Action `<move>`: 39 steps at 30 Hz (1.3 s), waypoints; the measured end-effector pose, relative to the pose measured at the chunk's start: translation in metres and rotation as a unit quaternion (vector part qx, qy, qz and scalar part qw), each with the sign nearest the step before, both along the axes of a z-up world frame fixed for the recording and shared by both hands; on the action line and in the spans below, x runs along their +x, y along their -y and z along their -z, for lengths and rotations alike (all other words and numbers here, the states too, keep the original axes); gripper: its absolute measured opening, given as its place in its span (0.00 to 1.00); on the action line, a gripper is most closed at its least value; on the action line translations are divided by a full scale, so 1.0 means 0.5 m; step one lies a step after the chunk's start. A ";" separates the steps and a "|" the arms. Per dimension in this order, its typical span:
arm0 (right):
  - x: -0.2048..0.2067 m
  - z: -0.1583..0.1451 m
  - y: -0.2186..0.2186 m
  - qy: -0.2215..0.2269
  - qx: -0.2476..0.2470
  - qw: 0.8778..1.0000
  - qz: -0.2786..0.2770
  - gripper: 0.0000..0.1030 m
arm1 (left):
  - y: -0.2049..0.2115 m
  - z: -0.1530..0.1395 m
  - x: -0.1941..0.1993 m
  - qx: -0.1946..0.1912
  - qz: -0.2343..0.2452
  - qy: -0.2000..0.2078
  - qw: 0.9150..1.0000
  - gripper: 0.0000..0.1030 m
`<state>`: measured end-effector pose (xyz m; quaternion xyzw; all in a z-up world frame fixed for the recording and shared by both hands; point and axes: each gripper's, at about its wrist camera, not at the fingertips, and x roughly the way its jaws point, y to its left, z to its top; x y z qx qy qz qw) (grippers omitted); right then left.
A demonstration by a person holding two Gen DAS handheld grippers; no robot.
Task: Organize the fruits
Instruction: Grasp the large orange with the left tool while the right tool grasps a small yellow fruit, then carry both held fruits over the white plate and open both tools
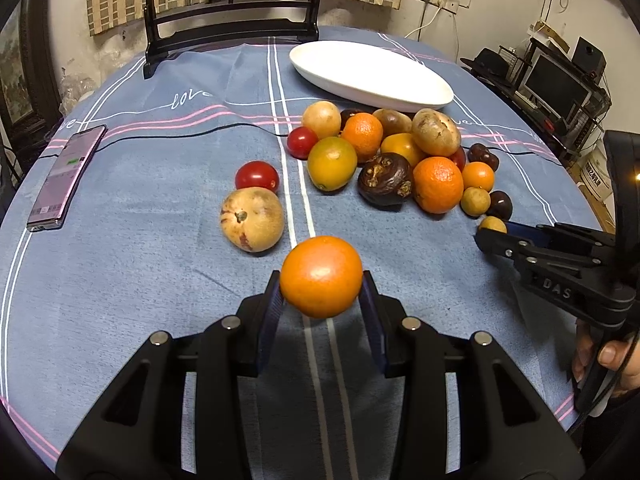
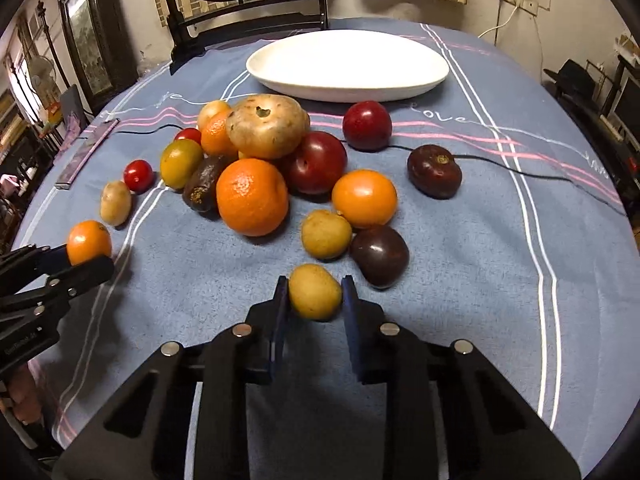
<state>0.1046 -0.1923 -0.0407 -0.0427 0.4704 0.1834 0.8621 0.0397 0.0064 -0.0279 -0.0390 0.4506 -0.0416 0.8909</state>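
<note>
Counter: blue cloth (image 1: 120, 280) with white and pink stripes covers it; a dark wooden stand sits at the far edge.
Phone: the phone (image 1: 66, 178) lies flat at the left, well apart from the fruit, likely kept out of the way.
Left tongs: the left tongs (image 1: 322, 280) grip an orange (image 1: 321, 276) by its two sides, near the cloth, apparently for carrying.
Pile: the loose heap of fruit (image 2: 256, 160) lies mid-counter, unsorted.
Right tongs: the right tongs (image 2: 315, 292) close around a small tan fruit (image 2: 314, 291) at the heap's near edge.
Dish: the white dish (image 2: 348, 66) stands bare behind the heap, probably the destination.
</note>
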 end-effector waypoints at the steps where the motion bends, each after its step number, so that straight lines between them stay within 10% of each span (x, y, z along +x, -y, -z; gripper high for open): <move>1: -0.003 -0.002 0.006 0.000 0.004 1.000 -0.001 0.26 | 0.001 0.000 0.000 0.001 0.001 0.000 1.000 0.38; 10: 0.015 -0.118 0.067 0.066 0.045 0.997 -0.002 0.26 | 0.033 -0.088 0.056 0.010 0.046 0.039 0.998 0.38; 17: 0.138 -0.185 0.056 0.146 0.046 0.988 0.023 0.26 | 0.088 -0.151 0.247 0.043 0.053 0.067 0.995 0.38; 29: 0.349 -0.073 -0.020 0.077 -0.019 0.997 0.025 0.26 | 0.118 -0.072 0.479 0.061 0.019 0.010 0.998 0.39; 31: 0.356 -0.065 -0.028 0.070 -0.027 0.997 0.023 0.30 | 0.117 -0.066 0.486 0.052 0.015 0.009 0.999 0.45; 33: 0.352 -0.065 -0.030 0.077 -0.037 0.996 0.029 0.60 | 0.116 -0.072 0.482 0.046 0.011 0.021 0.999 0.65; 39: 0.306 -0.095 0.008 0.095 0.007 0.995 0.038 0.62 | 0.110 -0.112 0.430 0.052 0.013 0.057 0.997 0.82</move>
